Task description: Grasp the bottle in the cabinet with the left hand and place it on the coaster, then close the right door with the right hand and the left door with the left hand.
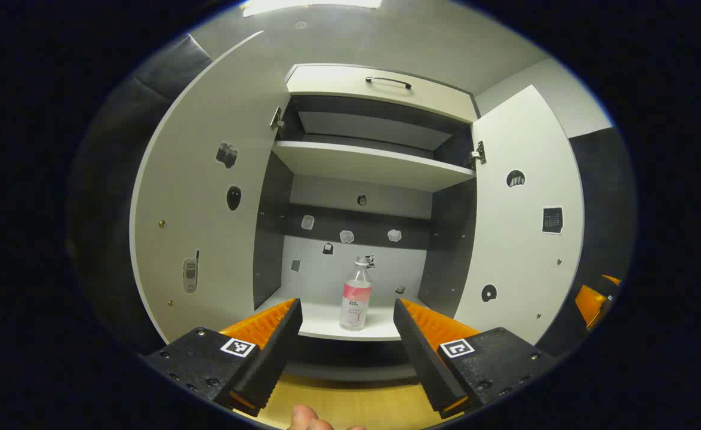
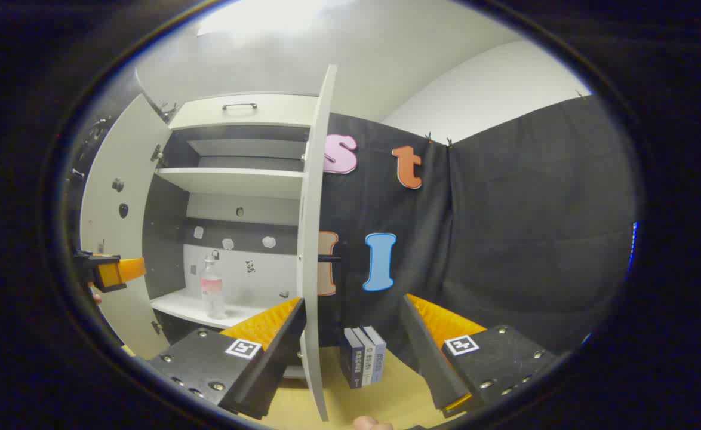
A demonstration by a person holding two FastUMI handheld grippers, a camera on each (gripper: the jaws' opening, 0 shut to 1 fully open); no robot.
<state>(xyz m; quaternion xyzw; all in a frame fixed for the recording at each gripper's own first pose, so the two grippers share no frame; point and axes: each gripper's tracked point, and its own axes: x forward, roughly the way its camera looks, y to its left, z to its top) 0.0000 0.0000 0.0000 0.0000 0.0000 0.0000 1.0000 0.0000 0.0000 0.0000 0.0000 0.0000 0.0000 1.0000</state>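
A clear bottle [image 1: 356,295] with a pink label stands upright on the bottom shelf [image 1: 326,322] of the open cabinet. My left gripper [image 1: 347,304] is open, its fingers spread to either side of the bottle but well short of it. The left door [image 1: 207,197] and right door [image 1: 523,221] both stand wide open. In the right gripper view, my right gripper [image 2: 353,304] is open beside the right door's edge [image 2: 311,239]. The bottle [image 2: 212,291] stands inside the cabinet at the left there, and the left gripper [image 2: 111,272] shows at the far left.
An upper shelf [image 1: 374,164] spans the cabinet, with a handled flap [image 1: 386,86] above. Small stickers dot the doors and back wall. Three dark books [image 2: 363,356] stand on the wooden table [image 2: 398,388] right of the cabinet. A fingertip [image 1: 306,418] shows at the bottom edge.
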